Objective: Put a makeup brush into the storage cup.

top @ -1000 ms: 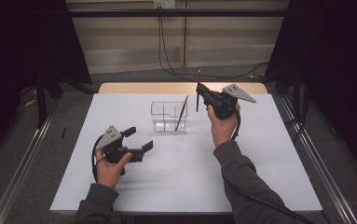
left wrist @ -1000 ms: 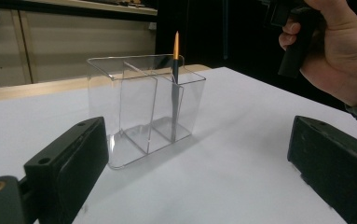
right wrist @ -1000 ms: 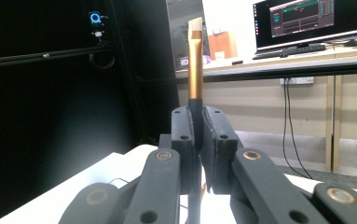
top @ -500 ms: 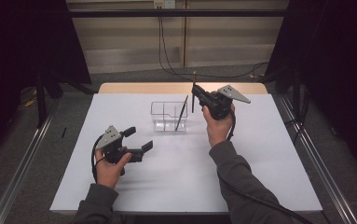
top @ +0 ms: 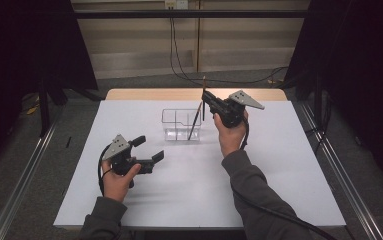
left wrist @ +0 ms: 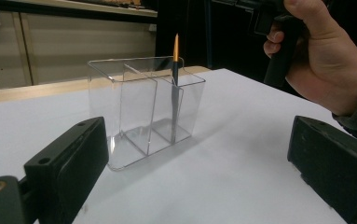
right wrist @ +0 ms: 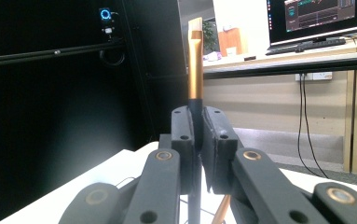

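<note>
Spanning the scene, a white rectangular table, bare but for one piece standing mid-top. Standing there, a clear plastic organiser box with inner dividers, light and unanchored, already housing one dark thin brush with an orange tip leaning in its right-hand compartment. Resting low and well left of the box, the left gripper, jaws spread wide, nothing between them. Raised just beside the box's right end, the right gripper, jaws pinched tight on a second slim brush with a gold ferrule and pale flat bristles, held upright.

Likely troubles: catching a divider or rim on descent and tipping the weightless box; knocking the leaning brush out; slipping or pivoting of so thin a handle in the pinch; landing outside the walls, with no hand steadying the box.
</note>
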`<state>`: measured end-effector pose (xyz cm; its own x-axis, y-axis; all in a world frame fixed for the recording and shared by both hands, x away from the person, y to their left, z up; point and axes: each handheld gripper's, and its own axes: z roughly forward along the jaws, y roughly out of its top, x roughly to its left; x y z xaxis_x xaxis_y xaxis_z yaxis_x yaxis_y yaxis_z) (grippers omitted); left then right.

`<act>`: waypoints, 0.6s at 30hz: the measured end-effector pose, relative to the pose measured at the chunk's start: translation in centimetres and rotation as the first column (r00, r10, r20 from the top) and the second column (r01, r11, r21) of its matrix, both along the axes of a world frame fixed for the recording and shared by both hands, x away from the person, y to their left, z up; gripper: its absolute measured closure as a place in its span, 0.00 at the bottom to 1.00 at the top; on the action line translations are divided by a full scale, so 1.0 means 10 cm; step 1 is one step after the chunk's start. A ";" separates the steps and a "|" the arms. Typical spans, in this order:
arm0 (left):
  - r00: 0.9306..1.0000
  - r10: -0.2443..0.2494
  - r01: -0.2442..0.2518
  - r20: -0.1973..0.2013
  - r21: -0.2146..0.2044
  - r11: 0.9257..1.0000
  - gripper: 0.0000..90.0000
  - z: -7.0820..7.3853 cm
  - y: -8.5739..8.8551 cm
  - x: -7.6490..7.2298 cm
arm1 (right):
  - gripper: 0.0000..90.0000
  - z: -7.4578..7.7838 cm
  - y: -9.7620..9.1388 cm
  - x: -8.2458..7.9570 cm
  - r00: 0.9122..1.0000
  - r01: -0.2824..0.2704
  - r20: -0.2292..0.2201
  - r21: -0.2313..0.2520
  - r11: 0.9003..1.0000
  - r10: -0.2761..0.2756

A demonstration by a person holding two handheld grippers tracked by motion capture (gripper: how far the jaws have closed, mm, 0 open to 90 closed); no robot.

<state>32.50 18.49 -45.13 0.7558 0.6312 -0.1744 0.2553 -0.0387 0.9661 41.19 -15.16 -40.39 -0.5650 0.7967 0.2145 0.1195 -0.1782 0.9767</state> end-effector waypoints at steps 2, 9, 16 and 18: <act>1.000 -0.009 0.009 0.005 -0.001 1.000 0.05 -0.01 0.01 0.01 | 0.94 0.00 0.00 0.01 1.000 0.001 -0.001 0.003 1.000 -0.001; 1.000 -0.008 0.008 0.005 -0.005 1.000 0.05 -0.01 0.02 0.01 | 0.94 0.00 0.04 0.03 1.000 -0.007 0.005 0.001 1.000 0.007; 1.000 0.004 -0.004 0.005 -0.002 1.000 0.05 0.00 0.03 0.01 | 0.94 -0.03 0.10 0.05 1.000 -0.015 0.003 -0.002 1.000 0.015; 1.000 0.013 -0.013 0.003 0.012 1.000 0.05 0.00 0.04 0.00 | 0.94 -0.03 0.11 0.06 1.000 -0.016 0.004 0.001 1.000 0.016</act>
